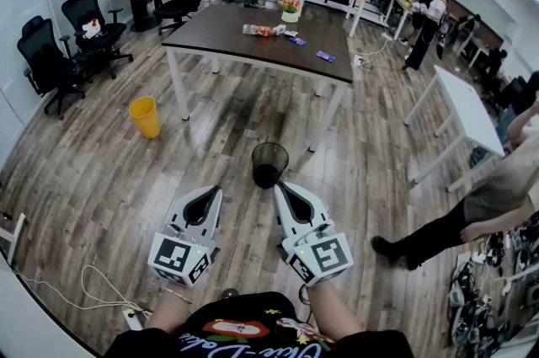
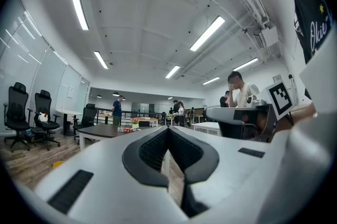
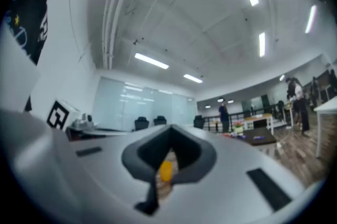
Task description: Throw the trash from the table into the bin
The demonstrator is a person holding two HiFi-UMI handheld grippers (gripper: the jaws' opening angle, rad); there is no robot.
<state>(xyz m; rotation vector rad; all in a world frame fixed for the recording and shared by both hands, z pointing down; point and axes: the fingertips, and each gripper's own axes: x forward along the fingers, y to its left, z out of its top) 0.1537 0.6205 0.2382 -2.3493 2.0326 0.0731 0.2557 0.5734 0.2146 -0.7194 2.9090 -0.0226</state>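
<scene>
- Trash [image 1: 261,30]: a small cluster of wrappers on the far half of the dark table [image 1: 227,32], with 2 blue pieces [image 1: 325,56] to its right, nearer the right edge.
- A flower pot [image 1: 290,9] stands just beyond the wrappers.
- Black mesh bin [image 1: 269,164] stands on the wood floor on the near side of the table, between the table and the 2 grippers.
- Left gripper [image 1: 209,191]: held low and level, tips aimed toward the bin, fingers together with nothing between them (its own view shows the tips meeting).
- Right gripper [image 1: 281,188]: beside the left one, also fingers together and empty.
- Yellow bin [image 1: 145,117] sits on the floor well left of the black one.
- Black office chairs [image 1: 50,61] line the left wall.
- A white table [image 1: 463,108] stands at right, with a person [image 1: 497,196] near it.
</scene>
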